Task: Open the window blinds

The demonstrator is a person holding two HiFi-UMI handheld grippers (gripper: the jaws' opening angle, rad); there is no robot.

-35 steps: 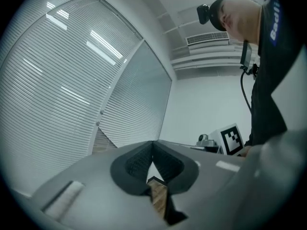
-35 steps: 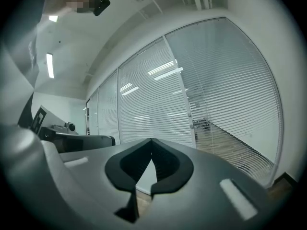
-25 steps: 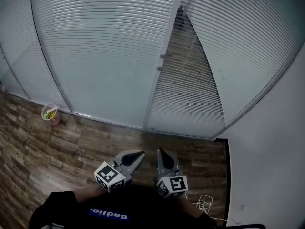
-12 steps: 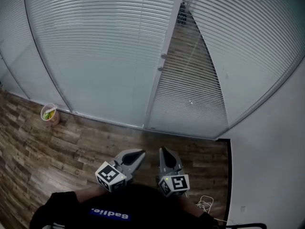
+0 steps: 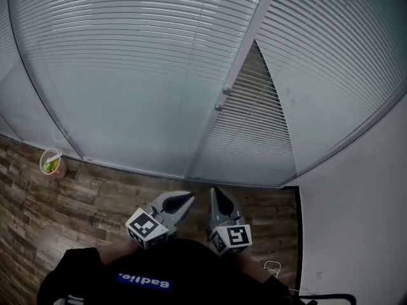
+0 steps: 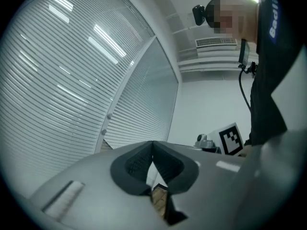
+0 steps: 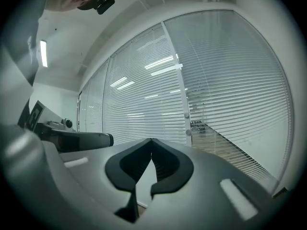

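Since the earlier frames, both grippers were brought nearer to the glass front, and the cup (image 5: 52, 162) was shifted toward the left edge of the head view. The left gripper (image 5: 188, 197) was held level and low in front of the body. Its jaws were pressed together at the tips, with nothing between them. The right gripper (image 5: 214, 191) was held just beside it, roughly parallel, equally clenched and empty. Both were pointed at the glass, with their marker cubes (image 5: 145, 227) kept close to the person's dark top.

The window blinds (image 5: 127, 75) were hung straight ahead, well apart from both tools, with their slats turned flat across the wide panes. A frame post (image 5: 236, 62) with two small knobs (image 5: 222, 98) was seen between the panes. Wooden floor (image 5: 95, 202) was spread below, and a white wall (image 5: 356, 221) was seen at the right.
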